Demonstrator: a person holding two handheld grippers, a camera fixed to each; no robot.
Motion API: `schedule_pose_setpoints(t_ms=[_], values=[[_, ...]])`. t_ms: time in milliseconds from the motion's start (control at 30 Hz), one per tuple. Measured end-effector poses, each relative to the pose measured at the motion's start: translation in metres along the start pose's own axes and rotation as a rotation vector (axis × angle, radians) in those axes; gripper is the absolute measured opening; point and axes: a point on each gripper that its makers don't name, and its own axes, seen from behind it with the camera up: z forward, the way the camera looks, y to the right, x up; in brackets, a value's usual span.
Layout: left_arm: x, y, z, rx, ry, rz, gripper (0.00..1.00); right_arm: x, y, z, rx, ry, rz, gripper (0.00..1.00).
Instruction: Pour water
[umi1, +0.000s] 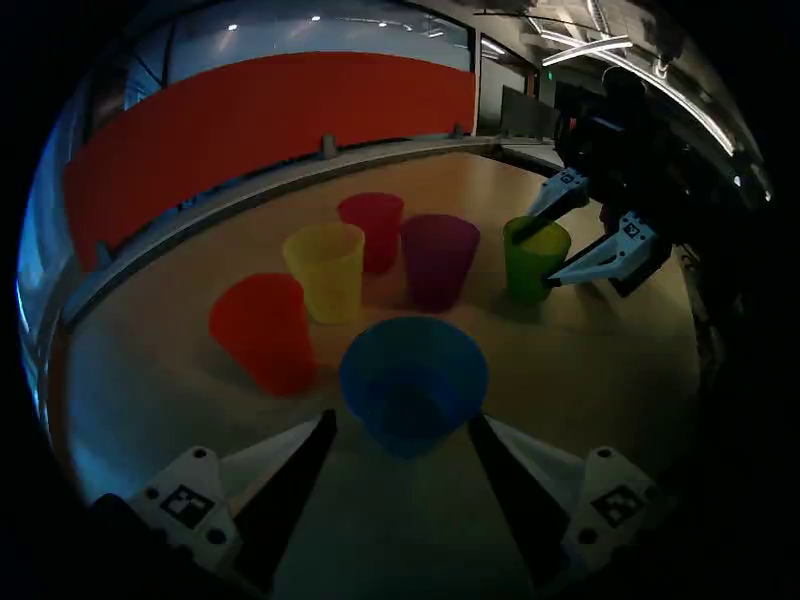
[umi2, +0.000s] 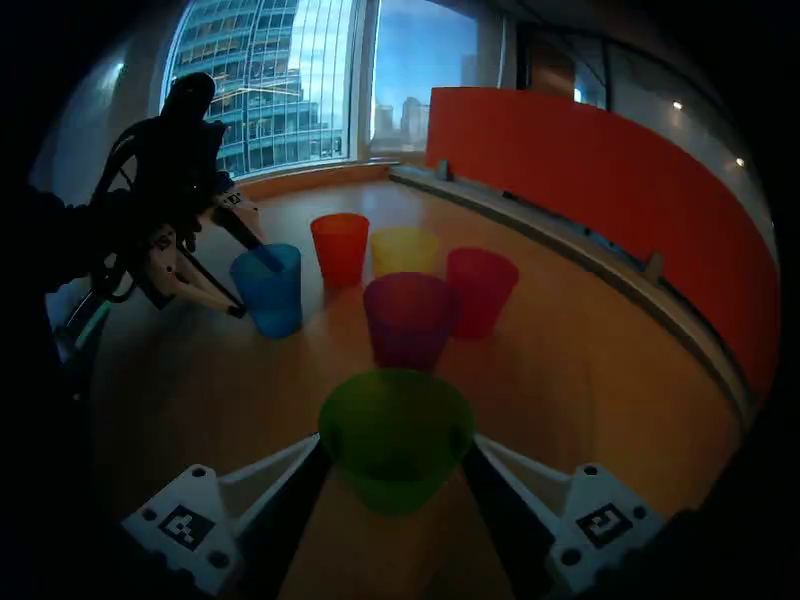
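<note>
Busy table (umi1: 560, 360), with the purple cup (umi1: 438, 258) upright in the middle of the cluster. The left gripper (umi1: 400, 420) was at the blue cup (umi1: 412, 380), which stood apart from the purple cup on its near side in the left gripper view. The jaws were spread with the cup between them, close to its wall; pressing or not, one could not tell. The right gripper (umi2: 395, 445) flanked the green cup (umi2: 395, 435), which stood near the purple cup. Its jaws were spread the same way and its grip was just as unclear. The red cup (umi1: 372, 228) stood just beside the purple cup, the yellow cup (umi1: 326, 268) near it, and the orange cup (umi1: 262, 328) farther out, past the yellow cup.
</note>
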Motion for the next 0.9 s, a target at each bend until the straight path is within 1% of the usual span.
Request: schedule_pose_setpoints(t_ms=[233, 433, 567, 700, 900], values=[[0.0, 0.0, -0.01, 0.008, 0.017, -0.01, 0.98, -0.008, -0.001, -0.005, -0.01, -0.007, -0.002, 0.89], [-0.002, 0.001, -0.014, 0.011, 0.019, -0.016, 0.98, -0.013, 0.0, -0.009, -0.018, -0.012, 0.011, 0.89], [-0.002, 0.001, -0.016, 0.018, 0.02, -0.017, 0.98, -0.017, 0.0, -0.008, -0.021, -0.023, 0.012, 0.92], [-0.002, 0.003, -0.019, 0.02, 0.025, -0.017, 0.98, -0.018, -0.003, -0.008, -0.017, -0.025, 0.016, 0.98], [-0.002, 0.001, -0.026, 0.037, 0.034, -0.019, 0.98, -0.019, -0.003, -0.013, -0.026, -0.02, 0.026, 0.99]])
